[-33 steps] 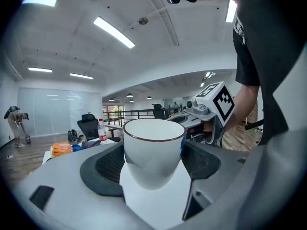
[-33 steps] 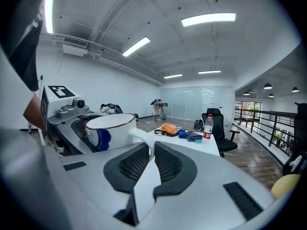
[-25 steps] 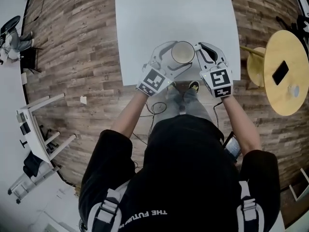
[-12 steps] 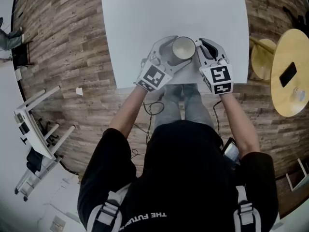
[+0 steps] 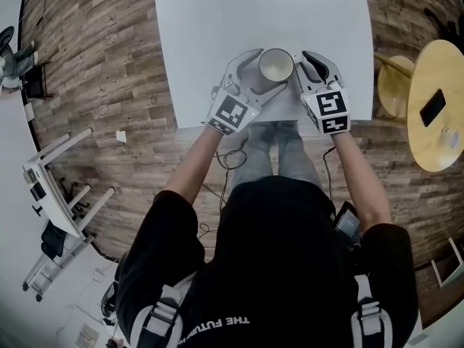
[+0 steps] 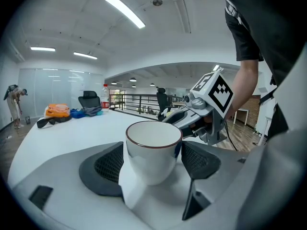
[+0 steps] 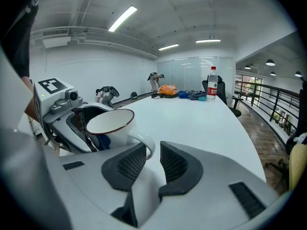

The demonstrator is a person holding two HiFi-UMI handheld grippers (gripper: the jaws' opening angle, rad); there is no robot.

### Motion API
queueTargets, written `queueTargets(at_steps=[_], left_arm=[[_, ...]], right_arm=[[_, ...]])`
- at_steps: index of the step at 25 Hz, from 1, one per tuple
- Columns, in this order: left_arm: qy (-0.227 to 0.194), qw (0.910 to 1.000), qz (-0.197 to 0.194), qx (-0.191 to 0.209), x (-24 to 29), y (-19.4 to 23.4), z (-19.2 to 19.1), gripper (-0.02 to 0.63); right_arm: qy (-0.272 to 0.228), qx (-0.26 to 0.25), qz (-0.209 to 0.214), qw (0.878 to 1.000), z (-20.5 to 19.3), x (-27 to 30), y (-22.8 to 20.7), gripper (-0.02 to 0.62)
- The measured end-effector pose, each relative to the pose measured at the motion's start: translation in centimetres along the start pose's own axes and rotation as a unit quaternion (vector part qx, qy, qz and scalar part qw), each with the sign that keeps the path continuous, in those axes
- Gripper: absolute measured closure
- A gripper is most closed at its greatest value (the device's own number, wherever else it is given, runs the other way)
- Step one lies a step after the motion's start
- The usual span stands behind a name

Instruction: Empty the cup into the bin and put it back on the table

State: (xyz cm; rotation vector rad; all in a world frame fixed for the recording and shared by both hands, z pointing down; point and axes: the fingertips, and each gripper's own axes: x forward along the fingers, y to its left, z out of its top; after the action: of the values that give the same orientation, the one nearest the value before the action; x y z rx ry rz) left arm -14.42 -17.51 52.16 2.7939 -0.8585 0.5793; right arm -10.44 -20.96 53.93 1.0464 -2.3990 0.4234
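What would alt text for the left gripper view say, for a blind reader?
A white cup with a dark rim is gripped by the two grey jaws of the left claw, over a white table. Beyond are ceiling strip lights and an office chair.

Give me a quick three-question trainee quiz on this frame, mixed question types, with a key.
1. True or false: the cup lies on its side.
2. Which part of the cup sits between the right gripper's jaws?
3. The left gripper's jaws flank: A the cup's body, B a spoon, C nothing.
Key: 1 false, it stands upright, mouth up. 2 the handle; those jaws have just been opening. 3 A.
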Motion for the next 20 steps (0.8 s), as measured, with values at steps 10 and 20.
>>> queueTargets(at_steps=[10, 20], left_arm=[[-0.003, 0.9962, 0.074, -0.046, -5.5, 1.0, 0.8, 0.236], [-0.063, 0.9883, 0.124, -0.062, -10.0, 0.0, 7.5, 0.236]], right_arm=[[0.037, -0.031, 0.008, 0.999, -1.3, -1.8, 0.6, 0.439], [0.011, -0.036, 0.007, 0.999, 1.7, -8.4, 1.3, 0.439]])
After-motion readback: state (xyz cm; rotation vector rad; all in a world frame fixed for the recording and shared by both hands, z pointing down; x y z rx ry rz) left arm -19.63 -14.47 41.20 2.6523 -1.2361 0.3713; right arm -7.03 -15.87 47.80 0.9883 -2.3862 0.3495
